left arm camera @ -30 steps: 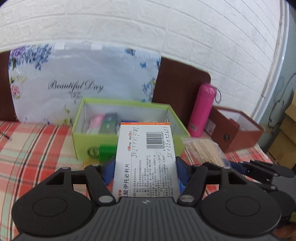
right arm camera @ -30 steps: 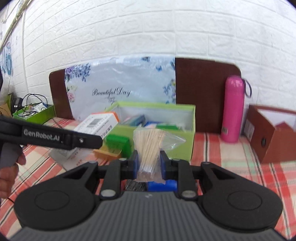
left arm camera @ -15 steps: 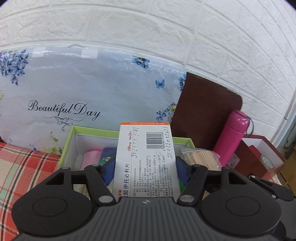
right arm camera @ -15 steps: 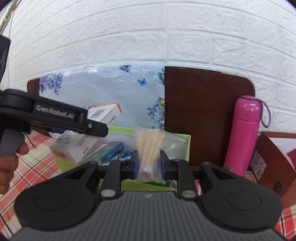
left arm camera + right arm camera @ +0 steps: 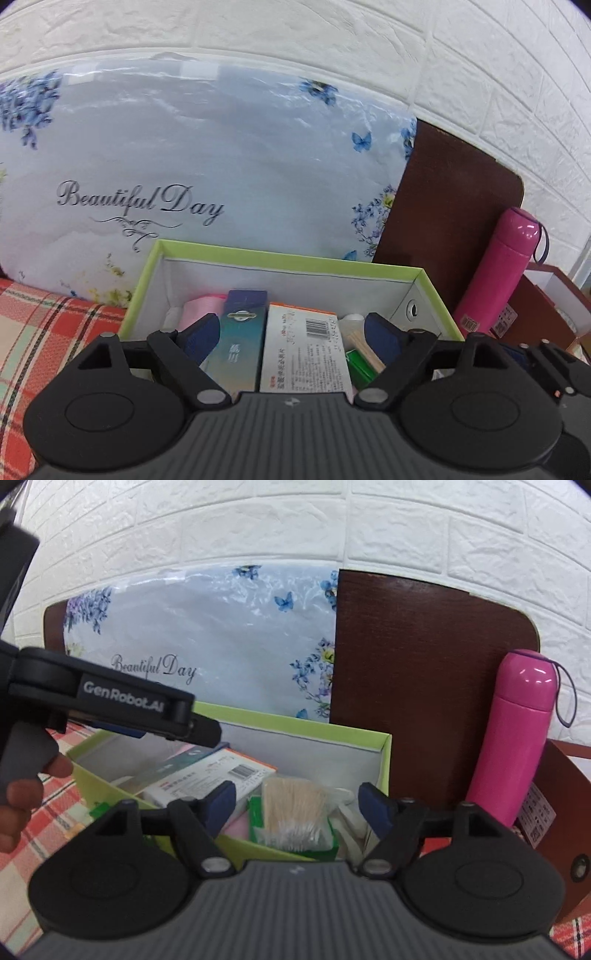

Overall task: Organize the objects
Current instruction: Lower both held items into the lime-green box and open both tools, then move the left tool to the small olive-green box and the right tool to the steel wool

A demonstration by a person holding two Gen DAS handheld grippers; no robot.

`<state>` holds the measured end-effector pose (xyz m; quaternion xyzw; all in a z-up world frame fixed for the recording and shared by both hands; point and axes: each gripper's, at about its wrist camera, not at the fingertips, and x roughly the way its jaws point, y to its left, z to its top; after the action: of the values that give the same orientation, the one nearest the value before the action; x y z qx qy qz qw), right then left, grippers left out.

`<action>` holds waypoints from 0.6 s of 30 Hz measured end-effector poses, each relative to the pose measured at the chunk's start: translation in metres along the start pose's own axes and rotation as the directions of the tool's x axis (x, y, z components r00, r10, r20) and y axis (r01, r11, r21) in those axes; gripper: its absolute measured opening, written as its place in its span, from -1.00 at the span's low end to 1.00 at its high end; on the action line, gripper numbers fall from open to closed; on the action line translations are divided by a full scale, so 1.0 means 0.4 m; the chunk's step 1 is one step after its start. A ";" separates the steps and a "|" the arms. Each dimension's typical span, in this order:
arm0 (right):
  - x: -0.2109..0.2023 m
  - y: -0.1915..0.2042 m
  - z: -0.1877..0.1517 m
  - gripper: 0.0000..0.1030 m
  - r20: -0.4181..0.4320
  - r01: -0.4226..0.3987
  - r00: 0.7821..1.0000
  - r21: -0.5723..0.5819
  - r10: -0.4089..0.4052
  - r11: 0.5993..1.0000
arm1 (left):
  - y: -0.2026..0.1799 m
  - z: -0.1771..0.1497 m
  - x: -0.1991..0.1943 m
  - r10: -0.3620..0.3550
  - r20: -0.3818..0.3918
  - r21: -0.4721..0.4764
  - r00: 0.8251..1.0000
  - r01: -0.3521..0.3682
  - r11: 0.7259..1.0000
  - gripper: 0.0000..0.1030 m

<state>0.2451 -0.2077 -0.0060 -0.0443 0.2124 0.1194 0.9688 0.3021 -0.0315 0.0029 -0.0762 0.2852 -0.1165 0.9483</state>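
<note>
green box [image 5: 288, 260] crowded, pink flask [image 5: 517, 734] beside

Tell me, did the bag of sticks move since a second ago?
Yes. The bag of sticks left the right gripper, whose jaws have just been opening, and now lies inside the green box.

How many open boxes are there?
2: the green box in the middle holding the packets, and the brown box at the right, beside the pink bottle. Others may be hidden.

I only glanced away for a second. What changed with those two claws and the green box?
Both claws reached over the green box and have just opened: the left claw dropped the medicine box, the right claw the bag of sticks. The pink bottle stayed put.
</note>
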 end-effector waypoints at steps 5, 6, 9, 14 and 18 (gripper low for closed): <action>-0.094 0.006 0.011 0.85 0.043 0.006 0.999 0.013 -0.007 1.000 | -0.005 -0.013 -0.092 0.030 0.003 0.015 1.000 -0.030 0.999 0.72; -0.113 0.009 0.011 0.88 0.048 0.010 0.999 0.013 -0.011 1.000 | -0.008 -0.020 -0.114 0.033 0.009 0.020 0.999 -0.033 0.999 0.72; -0.176 0.019 -0.002 0.94 0.059 0.020 0.998 0.021 -0.021 1.000 | -0.015 -0.052 -0.175 0.039 0.007 0.030 0.999 -0.039 0.999 0.72; -0.270 0.039 -0.058 1.00 0.022 0.020 1.000 0.056 -0.022 0.998 | -0.010 -0.137 -0.250 0.033 -0.023 0.007 0.999 -0.033 0.999 0.72; -0.326 0.069 -0.125 1.00 -0.031 0.015 0.999 0.044 -0.014 0.999 | 0.002 -0.216 -0.286 0.029 -0.063 -0.022 0.998 -0.031 0.999 0.72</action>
<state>0.1031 -0.2155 0.0029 -0.0264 0.2295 0.1071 0.9670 0.1614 -0.0071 -0.0089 -0.0790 0.3173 -0.1013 0.9396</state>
